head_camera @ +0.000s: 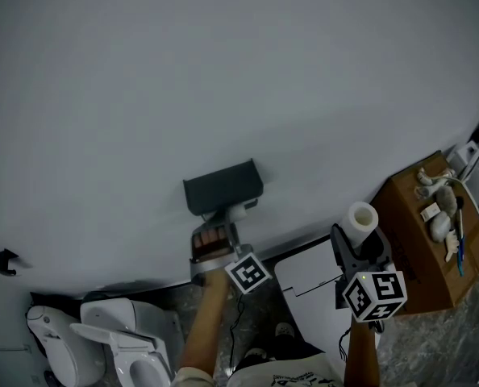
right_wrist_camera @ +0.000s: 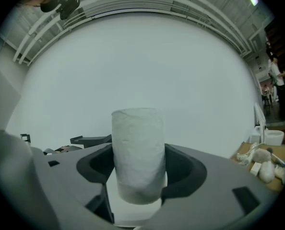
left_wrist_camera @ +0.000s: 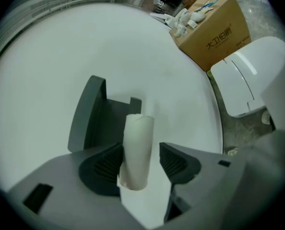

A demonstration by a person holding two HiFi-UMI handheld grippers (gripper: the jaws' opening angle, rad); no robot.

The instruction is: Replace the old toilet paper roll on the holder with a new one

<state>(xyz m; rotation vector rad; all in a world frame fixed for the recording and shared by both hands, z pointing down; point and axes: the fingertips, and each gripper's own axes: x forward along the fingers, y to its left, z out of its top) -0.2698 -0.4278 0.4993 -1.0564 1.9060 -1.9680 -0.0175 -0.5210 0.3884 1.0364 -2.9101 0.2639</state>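
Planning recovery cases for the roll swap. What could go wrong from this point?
1. The left gripper has its jaws wide around the thin, nearly spent white paper roll. A gap shows on one side, so it may slip free and drop, perhaps toward the white toilet nearby.
2. The right gripper clamps the full white paper roll low down; it could tip or get squashed near the dark grey wall holder.

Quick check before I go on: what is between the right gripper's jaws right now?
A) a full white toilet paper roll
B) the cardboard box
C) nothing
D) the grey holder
A: in the right gripper view, the right gripper has both jaws pressed against a full white toilet paper roll standing upright between them.
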